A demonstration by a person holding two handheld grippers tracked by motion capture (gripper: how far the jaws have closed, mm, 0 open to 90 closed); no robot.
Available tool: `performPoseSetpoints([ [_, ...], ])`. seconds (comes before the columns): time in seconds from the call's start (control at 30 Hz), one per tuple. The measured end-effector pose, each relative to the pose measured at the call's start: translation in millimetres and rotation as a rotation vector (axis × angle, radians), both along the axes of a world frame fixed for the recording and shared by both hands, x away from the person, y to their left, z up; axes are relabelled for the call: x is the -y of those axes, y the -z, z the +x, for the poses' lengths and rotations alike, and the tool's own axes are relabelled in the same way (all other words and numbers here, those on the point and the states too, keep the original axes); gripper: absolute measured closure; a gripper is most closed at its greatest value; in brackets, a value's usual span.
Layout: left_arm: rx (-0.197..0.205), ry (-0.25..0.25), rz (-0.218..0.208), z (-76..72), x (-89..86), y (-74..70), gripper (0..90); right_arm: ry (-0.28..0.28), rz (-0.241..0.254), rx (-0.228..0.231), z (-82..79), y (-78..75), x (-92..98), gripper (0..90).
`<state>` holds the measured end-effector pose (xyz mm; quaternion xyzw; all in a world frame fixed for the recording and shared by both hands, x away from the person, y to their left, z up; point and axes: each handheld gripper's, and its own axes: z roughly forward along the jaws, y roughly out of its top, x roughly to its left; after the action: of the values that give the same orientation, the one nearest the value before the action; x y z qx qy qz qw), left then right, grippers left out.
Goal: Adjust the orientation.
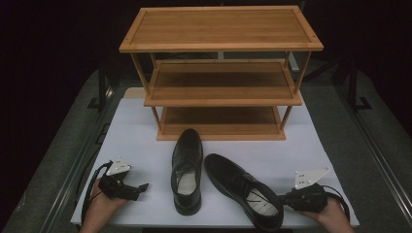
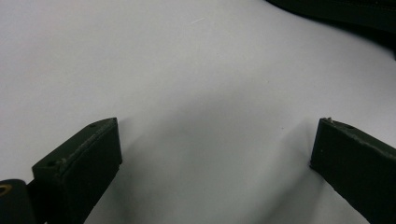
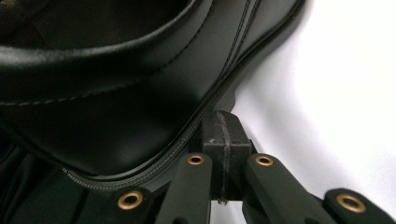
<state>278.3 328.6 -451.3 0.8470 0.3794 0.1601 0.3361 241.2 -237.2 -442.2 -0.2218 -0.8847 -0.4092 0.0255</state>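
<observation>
Two black leather dress shoes lie on the white table (image 1: 136,131). The left shoe (image 1: 187,167) points toward the rack. The right shoe (image 1: 238,187) lies at an angle, heel toward the near right. My right gripper (image 1: 283,198) is beside that heel; in the right gripper view its jaws (image 3: 223,127) are shut pad to pad with nothing between them, their tip against the edge of the shoe's sole (image 3: 116,93). My left gripper (image 1: 142,186) rests near the table's front left, its jaws (image 2: 215,144) open over bare table. A dark shoe edge (image 2: 355,11) is beyond it.
A three-shelf bamboo shoe rack (image 1: 221,26) stands at the back of the table, all shelves bare. Grey floor surrounds the table, with dark stands at both sides. Cables trail from both grippers near the front edge.
</observation>
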Motion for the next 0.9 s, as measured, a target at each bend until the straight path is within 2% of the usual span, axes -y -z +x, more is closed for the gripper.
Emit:
performPoseSetpoints([
  [0.4, 0.000, 0.000, 0.000, 0.0, 0.0, 0.0, 1.1, -0.037, 0.005, 0.004, -0.5, -4.3, -16.9, 89.8],
  [0.9, 0.000, 0.000, 0.000, 0.1, 0.0, 0.0, 1.1, -0.134, 0.020, -0.005, -3.5, -4.5, -48.3, 89.8],
])
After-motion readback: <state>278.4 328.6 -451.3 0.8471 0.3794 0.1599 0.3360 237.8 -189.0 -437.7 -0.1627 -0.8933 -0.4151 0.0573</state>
